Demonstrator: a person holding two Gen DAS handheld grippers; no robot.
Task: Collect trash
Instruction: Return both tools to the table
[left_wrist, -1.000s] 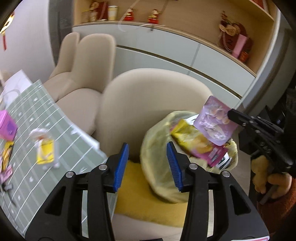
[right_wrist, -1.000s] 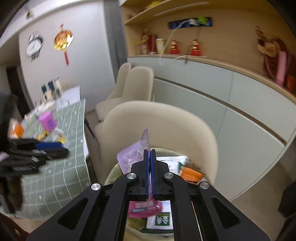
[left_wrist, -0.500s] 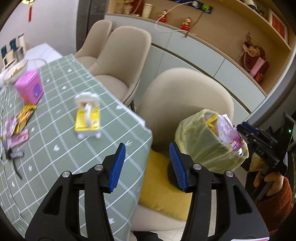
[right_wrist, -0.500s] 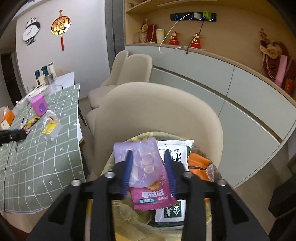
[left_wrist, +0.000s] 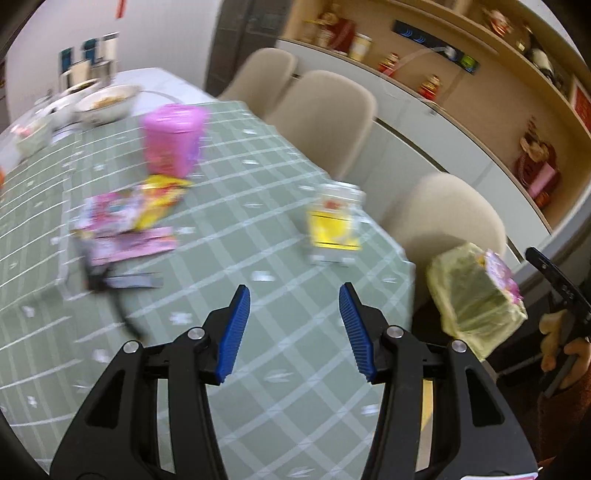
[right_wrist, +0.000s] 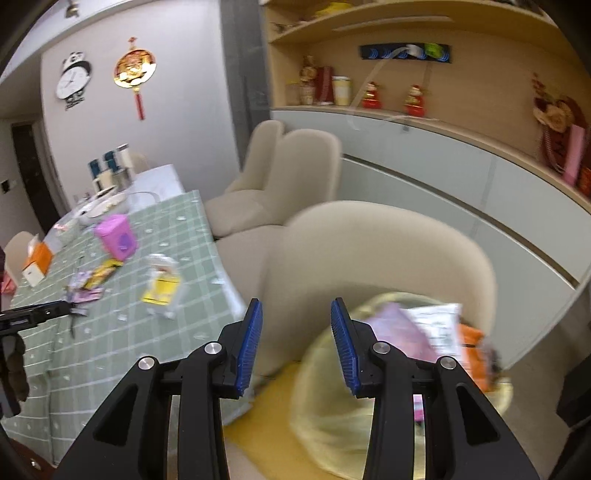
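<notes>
My left gripper (left_wrist: 294, 293) hangs open and empty over the green checked tablecloth (left_wrist: 258, 369). Ahead of it lies a clear packet with a yellow label (left_wrist: 334, 229). Farther left are pink wrappers (left_wrist: 125, 225) and a yellow wrapper (left_wrist: 159, 201). My right gripper (right_wrist: 295, 306) is open with nothing between its pads, just left of the yellow bin bag (right_wrist: 332, 413) on a beige chair. The purple packet (right_wrist: 399, 328) rests in that bag among other wrappers. In the left wrist view the bag (left_wrist: 472, 306) is at the right.
A pink tub (left_wrist: 173, 140), a bowl (left_wrist: 107, 103) and cups stand at the table's far end. An orange box (right_wrist: 37, 258) sits at its left side. A black tool (left_wrist: 125, 282) lies near the wrappers. Beige chairs (left_wrist: 325, 114) line the table beside a long cabinet (right_wrist: 443, 184).
My right gripper opened and let the purple packet go into the bag, then drew back to the left. My left gripper swung from the bag over onto the table.
</notes>
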